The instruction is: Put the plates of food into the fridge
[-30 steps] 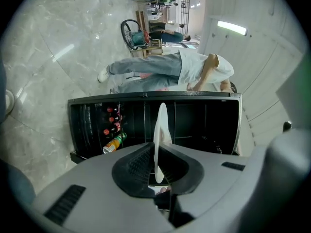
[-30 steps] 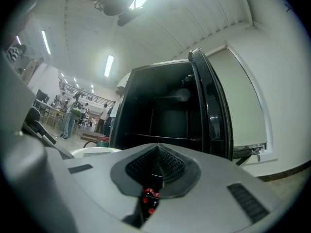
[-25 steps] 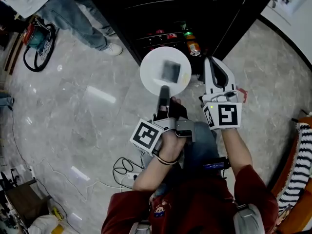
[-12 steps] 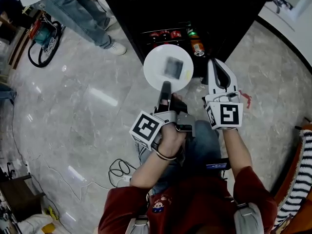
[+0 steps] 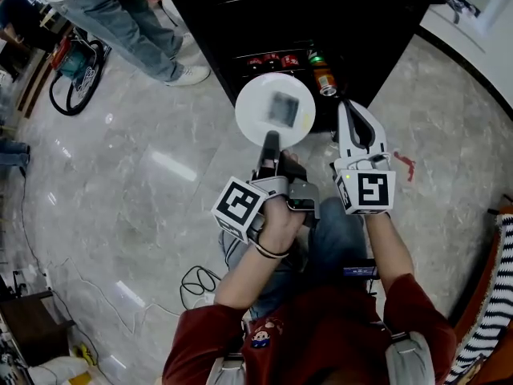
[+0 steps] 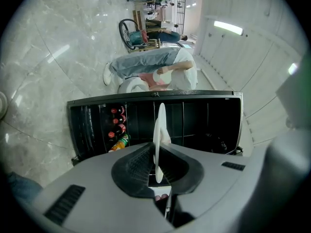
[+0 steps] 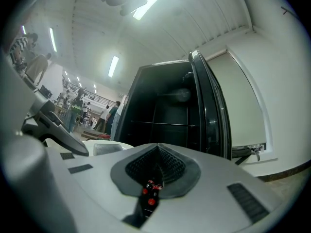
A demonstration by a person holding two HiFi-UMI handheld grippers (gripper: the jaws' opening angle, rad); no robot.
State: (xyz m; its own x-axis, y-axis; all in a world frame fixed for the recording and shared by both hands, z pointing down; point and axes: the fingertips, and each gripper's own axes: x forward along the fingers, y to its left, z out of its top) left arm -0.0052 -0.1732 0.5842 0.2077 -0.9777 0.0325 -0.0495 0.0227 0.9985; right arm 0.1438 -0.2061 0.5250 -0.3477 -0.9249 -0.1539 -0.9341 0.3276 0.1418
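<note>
Top centre of head view, left gripper (image 5: 271,140) is clamped on the rim of round white plate (image 5: 255,117) w/ grey food piece (image 5: 282,108), in front of open black fridge (image 5: 280,14); right gripper (image 5: 348,105) is closed, empty.

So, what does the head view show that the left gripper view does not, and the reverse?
Only the head view: the plate seen from above with a grey piece of food on it, and the right gripper beside it, holding nothing.
Only the left gripper view: the plate seen edge-on, its rim pinched between the fingers of the left gripper, and the wire shelves inside the fridge.
Both: the plate, the open dark fridge, the drinks in it, and a bystander in jeans.
</note>
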